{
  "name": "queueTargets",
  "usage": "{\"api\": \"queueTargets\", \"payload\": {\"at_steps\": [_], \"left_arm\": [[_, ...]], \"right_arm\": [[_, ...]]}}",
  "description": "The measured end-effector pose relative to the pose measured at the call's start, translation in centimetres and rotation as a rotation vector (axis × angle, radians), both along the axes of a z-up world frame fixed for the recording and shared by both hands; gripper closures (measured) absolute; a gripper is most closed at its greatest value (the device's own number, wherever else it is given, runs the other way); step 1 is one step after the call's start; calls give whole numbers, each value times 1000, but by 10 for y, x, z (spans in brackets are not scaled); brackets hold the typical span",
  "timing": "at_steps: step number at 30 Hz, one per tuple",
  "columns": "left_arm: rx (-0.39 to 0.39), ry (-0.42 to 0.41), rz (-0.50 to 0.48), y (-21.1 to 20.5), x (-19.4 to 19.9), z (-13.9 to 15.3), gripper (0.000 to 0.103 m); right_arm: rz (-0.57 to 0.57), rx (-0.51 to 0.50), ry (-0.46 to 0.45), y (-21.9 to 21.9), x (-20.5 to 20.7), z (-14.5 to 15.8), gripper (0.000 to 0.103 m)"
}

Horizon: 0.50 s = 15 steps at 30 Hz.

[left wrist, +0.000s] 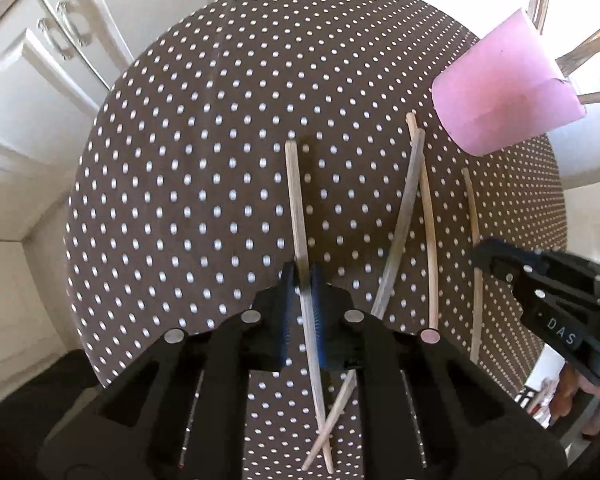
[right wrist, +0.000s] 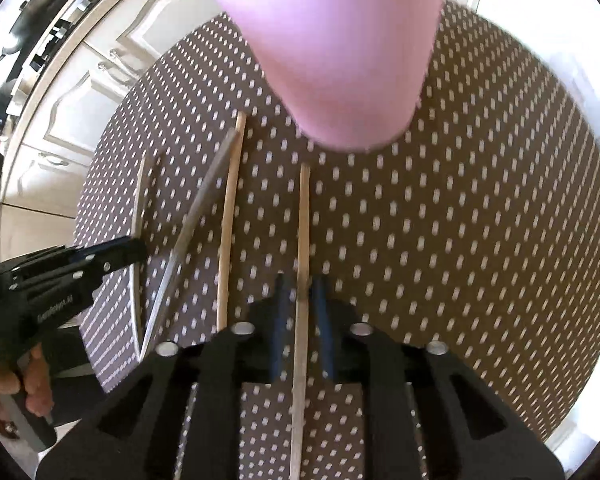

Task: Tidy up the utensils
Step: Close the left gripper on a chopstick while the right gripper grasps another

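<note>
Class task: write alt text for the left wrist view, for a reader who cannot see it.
The left gripper pinches one chopstick above a brown polka-dot tablecloth. Three more chopsticks lie to its right near a pink cup, where the right gripper reaches in.
</note>
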<state>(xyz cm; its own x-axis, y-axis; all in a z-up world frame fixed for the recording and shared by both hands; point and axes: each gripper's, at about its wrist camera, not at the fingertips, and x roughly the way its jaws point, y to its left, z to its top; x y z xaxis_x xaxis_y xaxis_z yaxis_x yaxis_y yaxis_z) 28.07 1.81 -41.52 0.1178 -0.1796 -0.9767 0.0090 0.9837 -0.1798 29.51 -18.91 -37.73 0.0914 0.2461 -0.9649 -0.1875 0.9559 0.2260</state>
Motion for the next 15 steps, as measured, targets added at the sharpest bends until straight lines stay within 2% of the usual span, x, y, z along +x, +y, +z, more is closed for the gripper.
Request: {"api": "queueTargets", "payload": {"at_steps": [7,9,11,12,15], "left_arm": [[30,25,30,5,22,-1,92],[36,34,31,4,27,1,92],[32,49,26,0,34,2,93],[24,55,25,2,34,2,93],[27,31,12,3,42,7,96]], "right_arm": [[0,-53,-26,21,24,-3,76],[14,-82,-34,39,33,-7,79],[6,-89,-27,40,36,-8,93],[-4,-61,-8,34,36,-9,98],[-19,26,9,19,35,-5,99]]}}
